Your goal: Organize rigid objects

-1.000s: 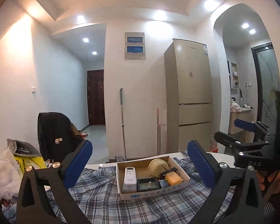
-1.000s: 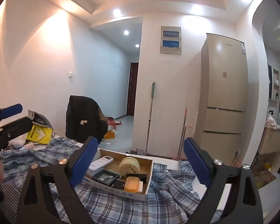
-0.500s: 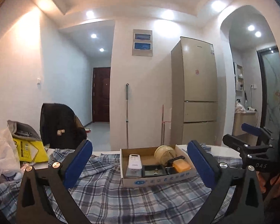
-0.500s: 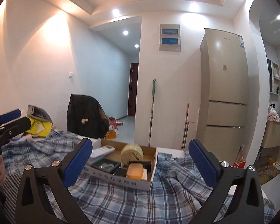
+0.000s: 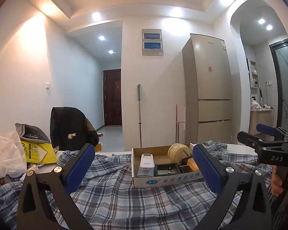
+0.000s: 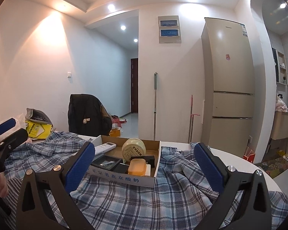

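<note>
Both the left gripper (image 5: 141, 167) and right gripper (image 6: 144, 163) gape wide and empty before the cardboard box (image 6: 122, 178), where remote (image 5: 147, 161), round tin (image 6: 134, 149) and soap (image 6: 137, 166) already lie, fitting either sorting finished or unpacking ahead.

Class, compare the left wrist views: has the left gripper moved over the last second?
Yes. The left gripper has dropped lower: the cardboard box now rises against the fridge behind, its contents seen more edge-on.
</note>
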